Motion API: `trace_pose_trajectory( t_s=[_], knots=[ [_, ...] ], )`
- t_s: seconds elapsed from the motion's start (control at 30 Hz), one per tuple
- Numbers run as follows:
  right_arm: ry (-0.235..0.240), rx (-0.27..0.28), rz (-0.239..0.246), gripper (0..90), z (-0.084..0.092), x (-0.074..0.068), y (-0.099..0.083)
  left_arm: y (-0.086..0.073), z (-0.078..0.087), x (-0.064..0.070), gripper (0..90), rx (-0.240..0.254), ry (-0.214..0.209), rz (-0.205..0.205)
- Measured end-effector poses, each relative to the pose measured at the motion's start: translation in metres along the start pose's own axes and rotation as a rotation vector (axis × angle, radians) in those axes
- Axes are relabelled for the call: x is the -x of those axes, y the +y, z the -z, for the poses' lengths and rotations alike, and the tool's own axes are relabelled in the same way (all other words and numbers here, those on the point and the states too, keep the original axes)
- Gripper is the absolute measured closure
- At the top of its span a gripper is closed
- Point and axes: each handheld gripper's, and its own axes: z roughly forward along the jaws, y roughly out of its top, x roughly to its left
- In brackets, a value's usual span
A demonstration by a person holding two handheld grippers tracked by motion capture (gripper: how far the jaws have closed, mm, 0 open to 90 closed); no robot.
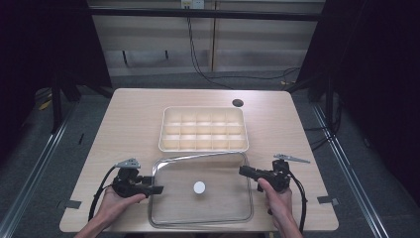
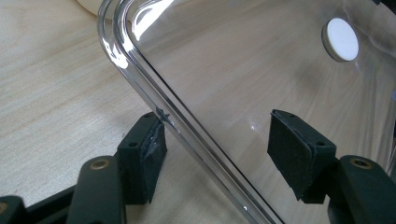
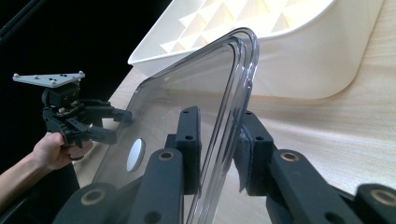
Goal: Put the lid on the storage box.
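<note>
The right gripper (image 3: pixel 217 154) has its jaws clamped on the clear lid's (image 1: pixel 218 198) right rim. The left gripper (image 2: pixel 219 154) jaws stand released astride its left rim. The lid lies on the desk (image 1: pixel 133 114), just in front of the cream divided tray (image 1: pixel 204 129).

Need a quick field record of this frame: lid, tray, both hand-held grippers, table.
lid: clear plastic lid with white round knob, lying in front of the tray
tray: cream divided tray, compartments look empty
left hand-held gripper: jaws open, straddling the lid's left rim, pads not pressing
right hand-held gripper: shut on the lid's right rim
table: light wood table, dark round hole near the far right
</note>
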Motion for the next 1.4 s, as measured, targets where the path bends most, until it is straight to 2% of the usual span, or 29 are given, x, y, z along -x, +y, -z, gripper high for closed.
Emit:
trace_pose_trajectory(
  t_s=[0.07,0.1,0.13,0.2,0.5,0.63,0.7,0.77,1.0,1.23,1.4],
  knots=[
    [-0.011,-0.007,0.002,73.3,0.0,0.0,0.0,0.0,0.001,-0.002,40.4,-0.005,-0.016,0.016],
    [-0.038,-0.019,0.008,72.1,-0.001,0.0,0.0,0.0,0.001,-0.001,42.2,-0.003,-0.02,0.02],
    [-0.038,-0.019,0.008,72.1,-0.001,0.0,0.0,0.0,0.002,-0.002,42.2,-0.006,-0.022,0.014],
    [-0.056,-0.028,0.011,71.7,-0.001,0.001,0.0,0.001,0.004,-0.001,45.6,0.008,-0.035,0.026],
    [-0.08,-0.029,0.017,69.6,-0.002,0.001,0.0,0.004,0.011,0.004,52.0,0.039,-0.048,0.019],
    [-0.088,-0.028,0.02,69.1,-0.002,0.001,0.0,0.005,0.014,0.004,55.5,0.058,-0.06,0.03],
    [-0.092,-0.025,0.021,68.7,-0.002,0.0,0.001,0.007,0.017,0.006,56.2,0.07,-0.047,0.019],
    [-0.097,-0.025,0.025,68.2,-0.002,-0.001,0.001,0.008,0.017,0.007,57.0,0.078,-0.048,0.023],
    [-0.102,-0.011,0.048,67.7,0.0,-0.005,0.003,0.011,0.024,0.009,60.7,0.1,-0.041,-0.004],
    [-0.125,-0.003,0.071,66.2,0.001,-0.011,0.007,0.015,0.027,0.012,62.1,0.115,-0.021,0.0],
    [-0.134,0.007,0.093,65.9,0.001,-0.015,0.009,0.019,0.032,0.015,62.6,0.126,-0.005,-0.036]
  ],
)
